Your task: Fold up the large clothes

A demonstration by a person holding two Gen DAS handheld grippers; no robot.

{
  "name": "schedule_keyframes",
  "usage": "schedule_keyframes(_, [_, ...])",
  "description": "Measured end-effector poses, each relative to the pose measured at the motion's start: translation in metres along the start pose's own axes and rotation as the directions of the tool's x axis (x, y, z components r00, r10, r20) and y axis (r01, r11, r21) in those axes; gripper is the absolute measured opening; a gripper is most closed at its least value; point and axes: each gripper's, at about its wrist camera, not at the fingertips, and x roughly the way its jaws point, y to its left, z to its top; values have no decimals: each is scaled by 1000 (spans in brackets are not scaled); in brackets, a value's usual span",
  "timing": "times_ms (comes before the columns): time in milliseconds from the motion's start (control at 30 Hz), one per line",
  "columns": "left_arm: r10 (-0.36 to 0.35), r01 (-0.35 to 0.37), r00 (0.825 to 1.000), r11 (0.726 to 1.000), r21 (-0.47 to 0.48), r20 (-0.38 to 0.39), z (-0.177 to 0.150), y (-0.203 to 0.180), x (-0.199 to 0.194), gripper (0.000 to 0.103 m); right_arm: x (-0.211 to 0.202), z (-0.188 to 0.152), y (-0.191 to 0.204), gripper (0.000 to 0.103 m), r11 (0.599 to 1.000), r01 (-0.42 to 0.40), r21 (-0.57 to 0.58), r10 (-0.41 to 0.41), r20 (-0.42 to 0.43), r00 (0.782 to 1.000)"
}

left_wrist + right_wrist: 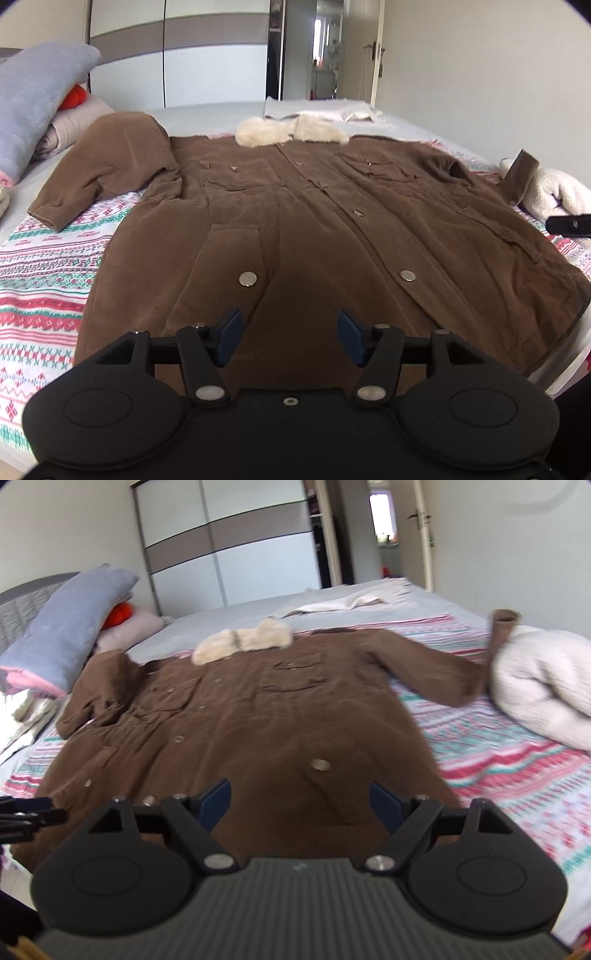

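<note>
A bed (44,258) with a patterned cover, a brown coat (295,221) spread flat across it.
The coat lies front up, its fur collar (288,133) at the far end (pillows piled far left); the left gripper (290,336) and right gripper (299,805) hover over the near hem, both released, nothing between their fingers.

A grey pillow (40,99) leans over an orange thing (74,96) at the head of the patterned bedspread (44,266), a white fluffy bundle (539,679) lies opposite, beneath a striped wardrobe (236,542).
</note>
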Motion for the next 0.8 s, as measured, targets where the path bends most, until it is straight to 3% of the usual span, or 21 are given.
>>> schedule_keyframes(67, [24, -24, 1000, 1000, -11, 6, 15, 11, 3, 58, 18, 14, 15, 88, 999, -36, -28, 36, -16, 999])
schedule_keyframes(133, [68, -67, 997, 997, -45, 23, 30, 29, 4, 78, 35, 28, 29, 91, 996, -68, -52, 67, -29, 997])
schedule_keyframes(167, [93, -90, 995, 994, -68, 36, 37, 41, 4, 94, 45, 35, 37, 94, 995, -81, -64, 79, -34, 996])
schedule_keyframes(200, [124, -119, 991, 988, -94, 53, 44, 56, 6, 98, 55, 41, 43, 95, 993, -93, -77, 90, -37, 995])
schedule_keyframes(333, [245, -229, 967, 956, -186, 65, 64, 122, 21, 99, 92, 45, 58, 101, 981, -149, -120, 149, -10, 989])
schedule_keyframes(400, [287, -263, 956, 930, -256, 62, 68, 159, 32, 99, 110, 40, 60, 101, 979, -156, -129, 152, -39, 988])
schedule_keyframes(467, [291, -256, 955, 911, -323, 64, 73, 199, 48, 98, 126, 37, 64, 101, 976, -143, -162, 130, -88, 988])
schedule_keyframes(667, [347, -283, 937, 819, -499, 38, 77, 296, 102, 95, 151, 36, 72, 101, 960, -84, -266, 64, -82, 995])
schedule_keyframes(733, [348, -275, 937, 778, -564, 24, 75, 320, 120, 83, 157, 34, 72, 101, 958, -63, -280, 41, -83, 996])
schedule_keyframes(800, [325, -246, 946, 734, -632, 9, 73, 339, 137, 64, 162, 33, 71, 101, 957, -51, -286, 30, -77, 997])
